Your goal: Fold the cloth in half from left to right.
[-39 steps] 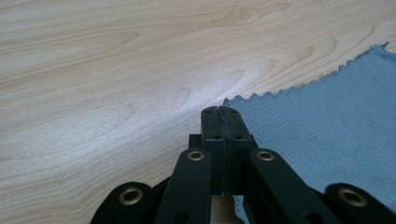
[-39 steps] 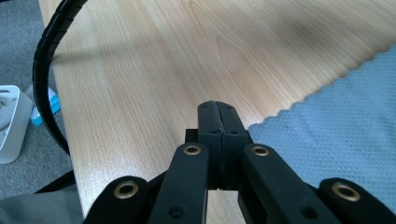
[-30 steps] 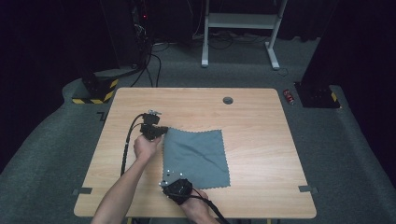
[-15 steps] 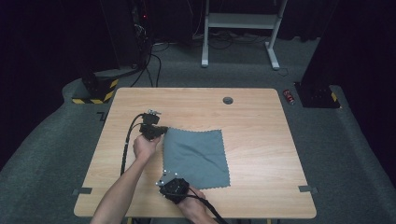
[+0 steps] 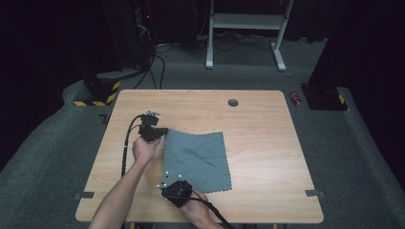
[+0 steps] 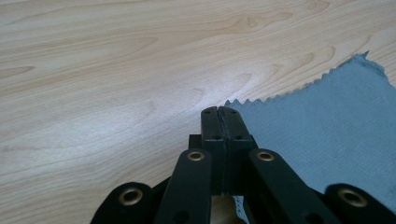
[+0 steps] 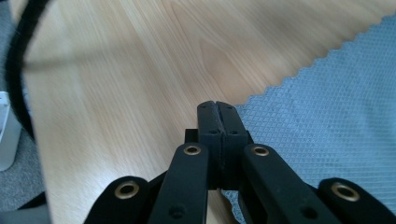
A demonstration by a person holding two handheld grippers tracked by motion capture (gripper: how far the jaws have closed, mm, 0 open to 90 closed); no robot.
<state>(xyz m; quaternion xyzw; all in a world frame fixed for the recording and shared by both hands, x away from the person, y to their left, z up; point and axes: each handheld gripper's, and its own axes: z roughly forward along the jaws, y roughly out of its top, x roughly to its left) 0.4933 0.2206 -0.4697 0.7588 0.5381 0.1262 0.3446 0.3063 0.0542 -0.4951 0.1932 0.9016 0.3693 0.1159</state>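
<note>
A grey-blue cloth (image 5: 198, 160) with pinked edges lies flat on the wooden desk (image 5: 267, 143), left of its middle. The left claw (image 5: 160, 132) sits at the cloth's far left corner, its jaws pressed together on that corner. The right claw (image 5: 168, 177) sits at the near left corner, jaws likewise clamped on the cloth's edge there.

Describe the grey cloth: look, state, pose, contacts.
The grey cloth is a thin, roughly square blue-grey textile with a fine diamond weave and zigzag-cut edges. It lies spread nearly flat, faintly wrinkled, on the wooden table, left of centre. The left gripper is shut on its far-left corner, the right gripper on its near-left corner.
</note>
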